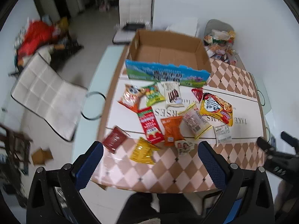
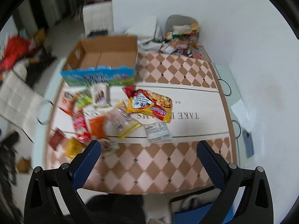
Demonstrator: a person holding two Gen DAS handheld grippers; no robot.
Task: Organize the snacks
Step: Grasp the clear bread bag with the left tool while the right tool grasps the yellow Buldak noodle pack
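Several snack packets lie spread on the table: a yellow noodle pack, a red packet, an orange packet, a yellow packet and a dark red sachet. Behind them stands an empty cardboard box with a blue printed front. My left gripper hovers open above the table's near edge, nothing between its blue pads. My right gripper is also open and empty, over the checkered cloth. The right gripper's black tips show at the left view's right edge.
A pile of more snacks sits at the table's far right corner by the white wall. White padded chairs stand left and behind. Red clutter lies on the floor at left. A phone lies on the table's right edge.
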